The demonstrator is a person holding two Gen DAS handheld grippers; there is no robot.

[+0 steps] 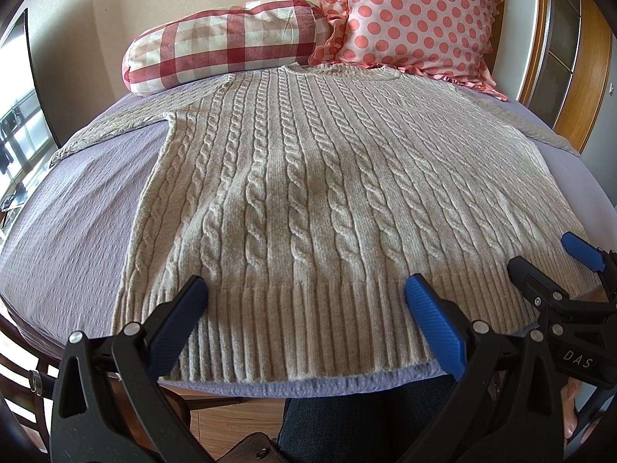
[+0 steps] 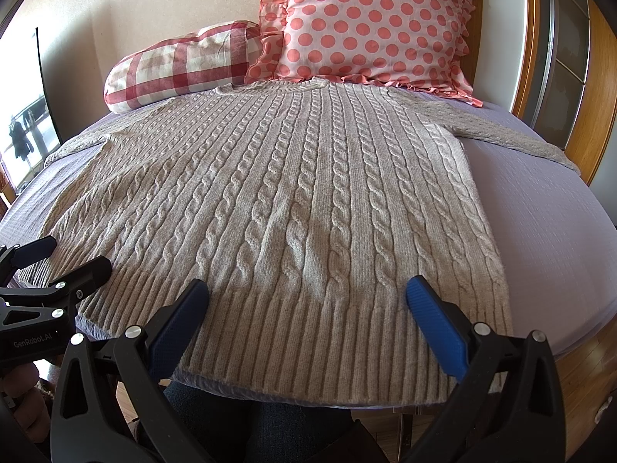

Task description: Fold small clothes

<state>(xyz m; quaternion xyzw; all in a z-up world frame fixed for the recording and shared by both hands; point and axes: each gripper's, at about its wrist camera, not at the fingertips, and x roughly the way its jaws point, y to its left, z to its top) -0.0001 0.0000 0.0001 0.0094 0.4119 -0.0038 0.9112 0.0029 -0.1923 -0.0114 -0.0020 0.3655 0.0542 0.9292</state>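
A beige cable-knit sweater [image 1: 308, 177] lies flat on a lavender sheet, hem toward me, neck toward the pillows, both sleeves spread sideways; it also fills the right wrist view [image 2: 293, 200]. My left gripper [image 1: 306, 293] is open and empty, hovering just above the ribbed hem near its left part. My right gripper [image 2: 306, 293] is open and empty above the hem's right part. The right gripper also shows at the right edge of the left wrist view [image 1: 547, 254], open; the left gripper shows at the left edge of the right wrist view [image 2: 65, 258], open.
A red checked bolster [image 1: 223, 46] and a pink polka-dot pillow [image 1: 416, 15] lean against the wall behind the neck. The lavender sheet [image 1: 77, 208] covers the bed [image 2: 540, 208]. A wooden frame [image 1: 594, 61] stands at right. Dark trousers [image 1: 362, 416] show below the bed edge.
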